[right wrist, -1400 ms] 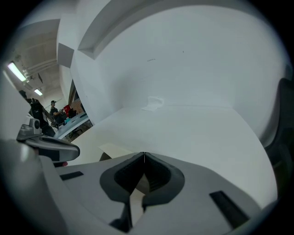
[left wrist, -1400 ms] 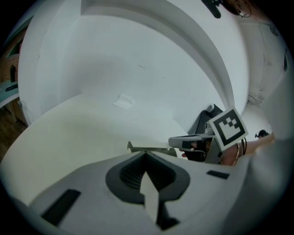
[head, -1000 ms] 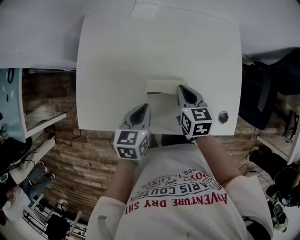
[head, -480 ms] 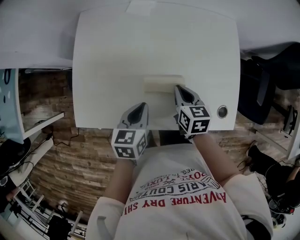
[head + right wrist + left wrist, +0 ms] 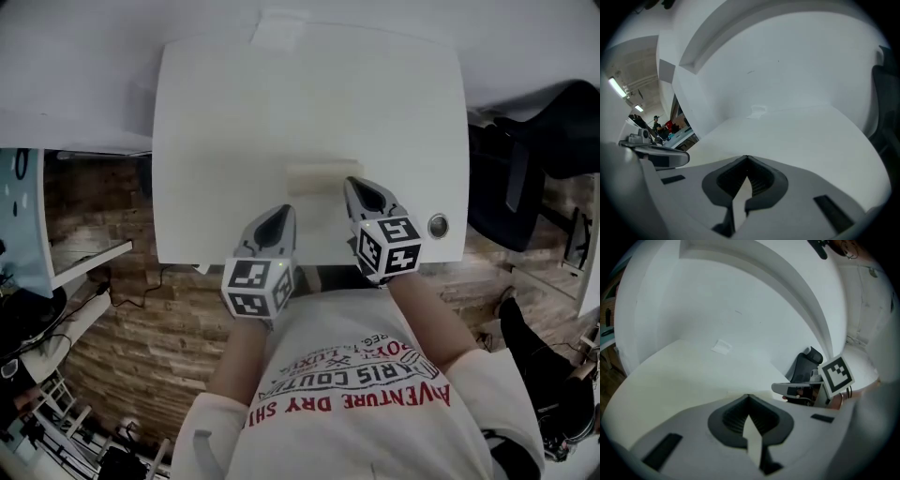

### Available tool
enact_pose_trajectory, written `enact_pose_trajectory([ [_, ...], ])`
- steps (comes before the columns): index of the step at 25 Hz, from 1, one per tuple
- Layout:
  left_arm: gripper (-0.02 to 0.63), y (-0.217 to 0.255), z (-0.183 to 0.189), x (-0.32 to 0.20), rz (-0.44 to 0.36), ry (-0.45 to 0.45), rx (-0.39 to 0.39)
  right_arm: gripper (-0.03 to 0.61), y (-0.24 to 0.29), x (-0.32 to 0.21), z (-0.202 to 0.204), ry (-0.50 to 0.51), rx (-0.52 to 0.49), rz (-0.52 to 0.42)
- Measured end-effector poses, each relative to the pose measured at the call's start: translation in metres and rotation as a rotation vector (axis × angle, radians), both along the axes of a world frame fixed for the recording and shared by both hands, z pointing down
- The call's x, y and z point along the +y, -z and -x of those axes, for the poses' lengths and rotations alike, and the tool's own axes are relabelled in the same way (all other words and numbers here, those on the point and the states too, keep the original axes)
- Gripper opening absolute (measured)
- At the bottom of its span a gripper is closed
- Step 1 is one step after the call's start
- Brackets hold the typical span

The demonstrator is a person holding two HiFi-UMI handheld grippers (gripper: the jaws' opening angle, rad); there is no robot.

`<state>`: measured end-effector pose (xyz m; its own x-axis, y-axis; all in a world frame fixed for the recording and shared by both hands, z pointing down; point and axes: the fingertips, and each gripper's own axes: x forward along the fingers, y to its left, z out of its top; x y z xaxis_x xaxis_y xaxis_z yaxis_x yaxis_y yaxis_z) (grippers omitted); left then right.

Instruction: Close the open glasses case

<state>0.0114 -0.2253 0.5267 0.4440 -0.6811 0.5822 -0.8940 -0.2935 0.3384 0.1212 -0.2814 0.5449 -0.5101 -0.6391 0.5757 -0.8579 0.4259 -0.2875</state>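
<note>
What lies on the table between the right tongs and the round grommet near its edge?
Nothing. In the head view, only bare white table shows between the right tongs and the grommet.

The right hand-held gripper [image 5: 356,187] hovers beside the glasses case [image 5: 319,176] on the white table [image 5: 234,112].

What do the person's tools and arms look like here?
Both the left tool and right tool are grey shells with dark ribbed pads, each carrying a cube of black-and-white square markers. The person wears a white T-shirt with red lettering.
</note>
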Motion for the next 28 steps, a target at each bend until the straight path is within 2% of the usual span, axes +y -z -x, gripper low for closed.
enact_pose_trajectory([
  [10,-0.002,0.096,-0.015,-0.03,-0.257,-0.078,-0.024,0.012,0.11,0.004,-0.001,-0.015,-0.02,-0.26],
  [17,-0.002,0.152,-0.017,-0.038,-0.399,-0.111,-0.041,0.012,0.147,0.02,0.001,-0.017,-0.017,-0.343],
  [21,-0.002,0.165,-0.023,-0.039,-0.433,-0.129,-0.039,0.012,0.157,0.023,-0.001,-0.02,-0.006,-0.374],
  [28,-0.002,0.163,-0.035,-0.033,-0.438,-0.158,-0.019,0.012,0.16,0.03,-0.006,-0.034,0.004,-0.381],
])
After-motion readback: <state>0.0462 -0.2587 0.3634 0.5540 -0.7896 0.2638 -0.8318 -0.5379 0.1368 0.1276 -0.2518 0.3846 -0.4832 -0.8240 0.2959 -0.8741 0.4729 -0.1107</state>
